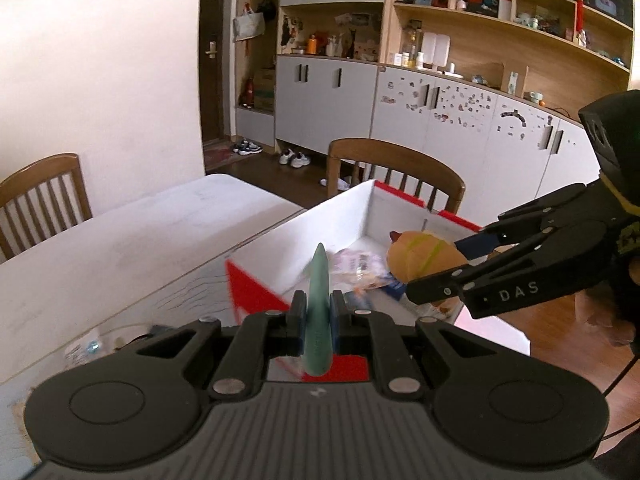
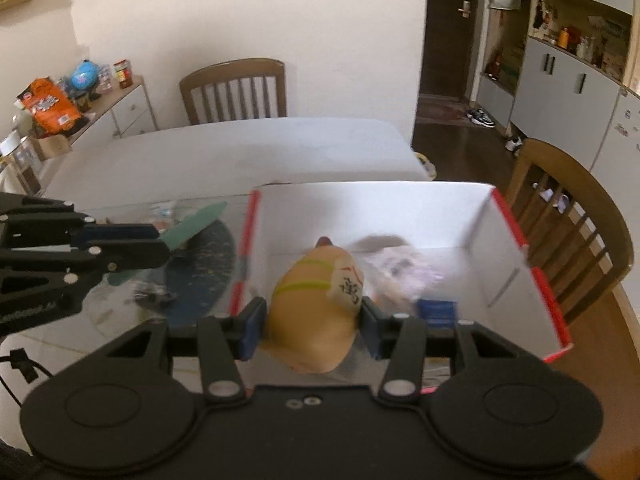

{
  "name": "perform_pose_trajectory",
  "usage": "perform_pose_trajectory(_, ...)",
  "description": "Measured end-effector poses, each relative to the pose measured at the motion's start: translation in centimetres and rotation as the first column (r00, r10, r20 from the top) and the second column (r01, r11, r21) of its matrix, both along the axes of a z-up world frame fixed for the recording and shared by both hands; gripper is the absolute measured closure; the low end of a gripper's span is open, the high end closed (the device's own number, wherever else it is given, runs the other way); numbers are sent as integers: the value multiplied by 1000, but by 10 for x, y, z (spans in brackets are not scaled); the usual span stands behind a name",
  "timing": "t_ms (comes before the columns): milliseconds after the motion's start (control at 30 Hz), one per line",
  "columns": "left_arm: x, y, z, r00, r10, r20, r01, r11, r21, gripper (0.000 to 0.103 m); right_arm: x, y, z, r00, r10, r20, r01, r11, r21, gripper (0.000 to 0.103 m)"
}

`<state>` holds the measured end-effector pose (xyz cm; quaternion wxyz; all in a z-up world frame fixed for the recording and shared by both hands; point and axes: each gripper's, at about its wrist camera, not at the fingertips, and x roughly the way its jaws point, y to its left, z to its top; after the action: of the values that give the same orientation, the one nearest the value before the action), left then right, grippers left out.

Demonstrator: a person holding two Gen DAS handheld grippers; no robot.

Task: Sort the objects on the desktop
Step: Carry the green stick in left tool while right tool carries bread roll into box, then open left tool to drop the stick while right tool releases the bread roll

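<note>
My left gripper is shut on a flat, tapered green piece that sticks out forward past the pads. It hangs just outside the near corner of a white box with red edges. In the right wrist view, this gripper and the green piece are left of the box, above a dark round mat. My right gripper is shut on a tan figurine with yellow-green stripes, held over the box's inside. From the left, the right gripper and figurine are over the box.
A pinkish packet and a small blue item lie in the box. The box stands at the table's right end, with a wooden chair close behind it. A second chair is at the far side, and a cluttered sideboard at the left.
</note>
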<state>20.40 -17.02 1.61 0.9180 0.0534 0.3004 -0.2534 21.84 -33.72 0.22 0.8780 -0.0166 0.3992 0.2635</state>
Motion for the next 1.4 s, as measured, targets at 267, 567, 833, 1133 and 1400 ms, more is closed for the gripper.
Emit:
perform_pose_trajectory(267,19,-49,-5,997,-65,-42,66,998,23,93,19,-38,-14,1000,-21,-22,20,999,-32,54)
perform_pose_trajectory(567,46,-91,-20,988,-122,-98,128,990,65,93,42,-68,-33,998,-31,-51,29,999,-40,54)
perform_pose_trajectory(833,73,-124,-37,969,-183,-166,206,970,129,93,66,-76,-50,997,-23,-68,17,997,-74,54)
perform_pose_trajectory(1133,93,-145,-56,947,-209,-245,255,951,175,93,91,-73,-68,994,7,-106,-19,994,-104,54)
perform_pose_trajectory(1400,105,-153,-69,930,-236,-281,301,929,216,92,109,-63,-90,984,35,-177,-64,985,-157,54)
